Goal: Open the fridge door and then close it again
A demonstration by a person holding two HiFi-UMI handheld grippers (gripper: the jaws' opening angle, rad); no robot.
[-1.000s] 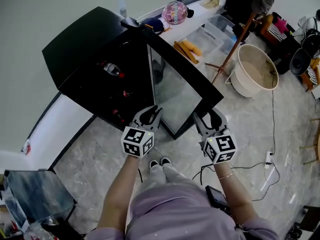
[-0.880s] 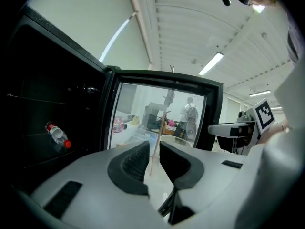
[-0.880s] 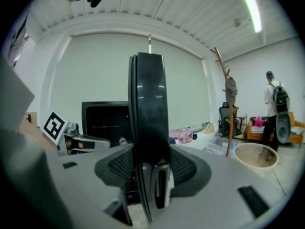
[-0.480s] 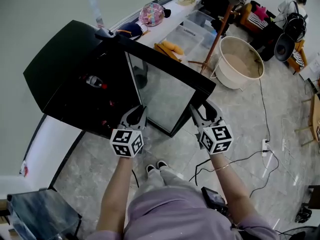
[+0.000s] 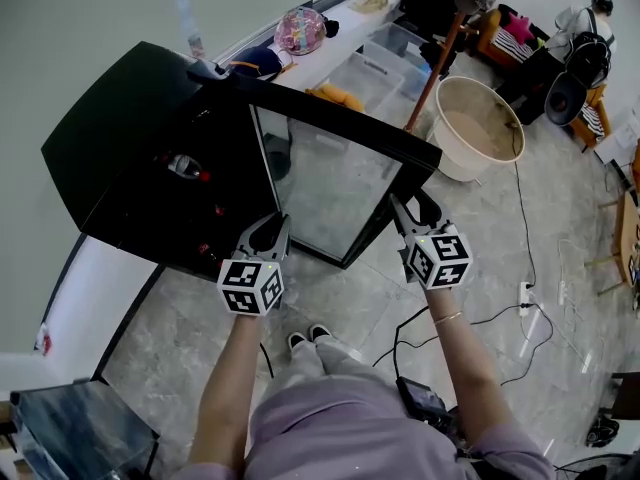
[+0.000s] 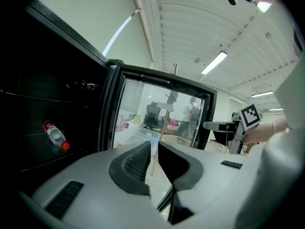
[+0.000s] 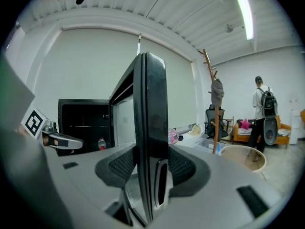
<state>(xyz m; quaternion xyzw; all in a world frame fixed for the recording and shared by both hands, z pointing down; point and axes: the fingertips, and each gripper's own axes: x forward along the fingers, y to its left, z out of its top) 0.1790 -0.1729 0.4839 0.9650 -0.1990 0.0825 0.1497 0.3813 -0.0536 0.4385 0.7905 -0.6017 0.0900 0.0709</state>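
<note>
The black fridge [image 5: 120, 138] stands with its glass door [image 5: 330, 183] swung out toward me. My right gripper [image 5: 410, 206] is shut on the door's free edge [image 7: 151, 128], one pad on each face, as the right gripper view [image 7: 150, 163] shows. The left gripper [image 5: 270, 230] hangs in front of the glass near the open cabinet. Its jaws have just been closing, and only a thin slit with nothing in it is left [image 6: 153, 149]. A red-capped bottle [image 6: 56, 136] lies on a shelf inside.
A beige basin [image 5: 480, 128], clear storage bins [image 5: 375, 68] and a wooden coat stand [image 5: 440, 58] lie beyond the door. A cable and power strip [image 5: 522, 293] cross the floor on the right. A person with a backpack [image 7: 261, 111] stands far off.
The right gripper has moved away and to the right with the door edge, and the door stands a little wider. The left gripper has shifted slightly and its jaws have narrowed.
</note>
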